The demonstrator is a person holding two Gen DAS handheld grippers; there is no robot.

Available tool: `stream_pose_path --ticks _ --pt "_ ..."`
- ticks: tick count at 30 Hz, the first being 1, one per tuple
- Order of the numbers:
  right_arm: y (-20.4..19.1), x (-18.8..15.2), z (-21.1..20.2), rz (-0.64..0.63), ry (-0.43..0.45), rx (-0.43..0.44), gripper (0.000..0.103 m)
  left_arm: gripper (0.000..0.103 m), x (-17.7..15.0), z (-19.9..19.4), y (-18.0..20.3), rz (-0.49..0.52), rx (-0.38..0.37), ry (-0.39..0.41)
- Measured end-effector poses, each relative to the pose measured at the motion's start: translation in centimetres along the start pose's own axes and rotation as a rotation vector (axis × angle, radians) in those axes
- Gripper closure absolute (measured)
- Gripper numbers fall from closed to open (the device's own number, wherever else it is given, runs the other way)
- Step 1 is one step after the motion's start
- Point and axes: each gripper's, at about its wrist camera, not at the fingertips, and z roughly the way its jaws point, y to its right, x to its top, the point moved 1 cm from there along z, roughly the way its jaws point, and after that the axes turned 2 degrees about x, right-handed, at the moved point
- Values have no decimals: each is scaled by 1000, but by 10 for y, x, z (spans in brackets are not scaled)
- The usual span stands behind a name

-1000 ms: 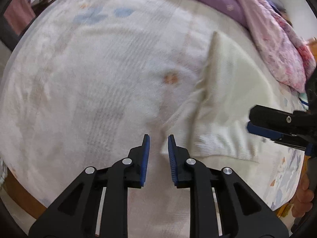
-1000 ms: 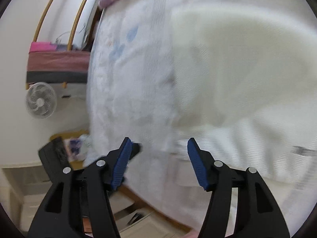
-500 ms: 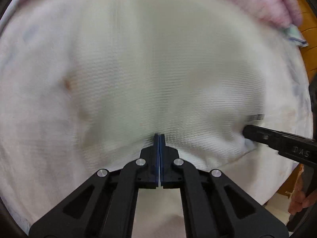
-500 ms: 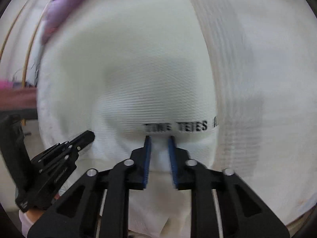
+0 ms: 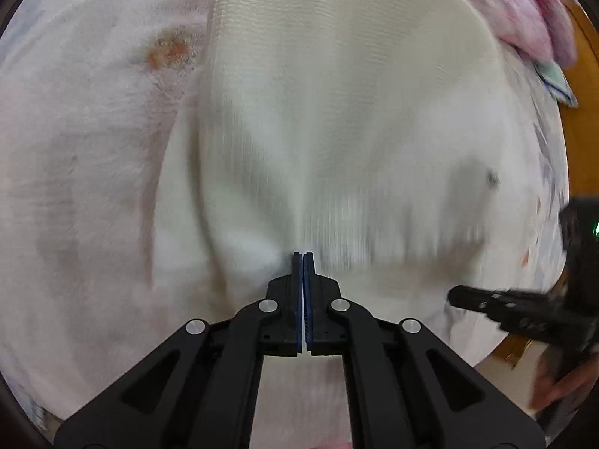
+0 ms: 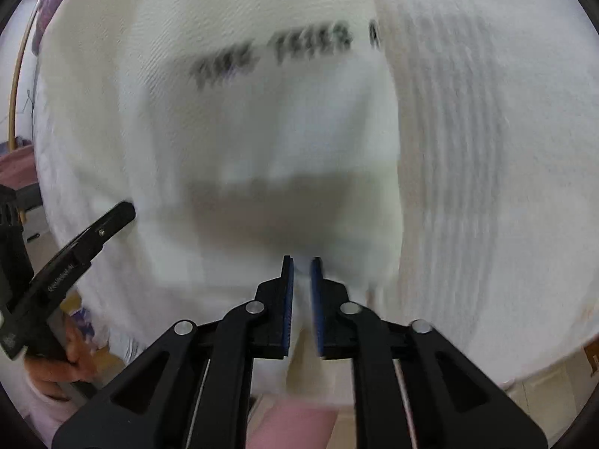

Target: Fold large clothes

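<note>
A cream knit garment lies on the bed and fills both views. In the right wrist view it bears a line of blurred black lettering. My left gripper points steeply down and is shut on the garment's near hem. My right gripper holds a fold of the same hem between its blue pads; its jaws are opening slightly, with the cloth still filling the gap. Each gripper shows in the other's view: the right gripper at the lower right, the left gripper at the lower left.
A pale patterned bedsheet surrounds the garment, also the bedsheet to the right. A pink floral quilt is bunched at the far right by the wooden bed frame. A person's hand grips the right handle.
Both grippers came down from above the bed onto the garment's near edge and closed on it. In the last half second the lettering has slid further away in the right wrist view.
</note>
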Motion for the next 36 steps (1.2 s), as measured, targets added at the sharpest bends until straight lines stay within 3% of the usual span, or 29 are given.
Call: stream_pose_path --ticks 2,3,5,6,7,9,12,15,17,18,20,21,23,24,26,28,29,30,31,33,36 --pt "-2 -9 12 -65 11 -22 89 101 -8 29 -6 -8 -4 -15" --pt "1 -10 27 -97 33 -28 89 100 -8 33 -10 -33 -27 7" --pt "12 -5 33 -63 41 17 91 100 0 25 -14 -94 -58 -38" --pt "16 -1 24 13 -1 45 89 100 5 5 -8 -62 -14 -20" --pt "17 0 8 50 0 72 90 100 10 -19 3 14 60 55" --pt "-1 11 -48 -45 132 70 90 100 23 -53 18 105 146 171" --pt "-19 41 -89 -162 260 -53 87 100 69 -63 16 46 59 218" --pt "-28 82 -86 -193 296 -83 87 100 117 -30 16 40 149 182" --pt "-23 122 -56 -214 258 -169 93 100 136 13 10 28 138 127" --pt "-15 138 -37 -191 238 -161 93 100 141 13 10 22 130 136" --pt "-5 146 -42 -84 205 -121 93 102 143 -6 10 3 124 110" --pt "-5 145 -58 -25 192 -88 91 102 143 -18 11 6 124 138" --pt "-18 141 -91 -88 273 -35 91 102 141 -66 18 54 136 321" --pt "-26 143 -108 -134 319 -45 91 102 146 -75 20 68 123 343" --pt "-36 165 -121 -186 340 -60 88 103 174 -72 26 81 115 346" --pt "-36 206 -88 -204 251 -108 97 103 208 -33 22 87 179 270" --pt "-29 219 -74 -196 236 -108 100 103 223 -5 18 76 198 221" --pt "-20 232 -60 -170 237 -65 103 103 235 1 14 78 219 233" --pt "-18 231 -55 -144 258 -32 103 103 244 4 15 92 244 261" --pt "-13 234 -57 -99 266 -4 103 103 252 0 23 110 285 225" --pt "-7 222 -68 -173 291 -12 103 103 241 -16 24 131 278 241"
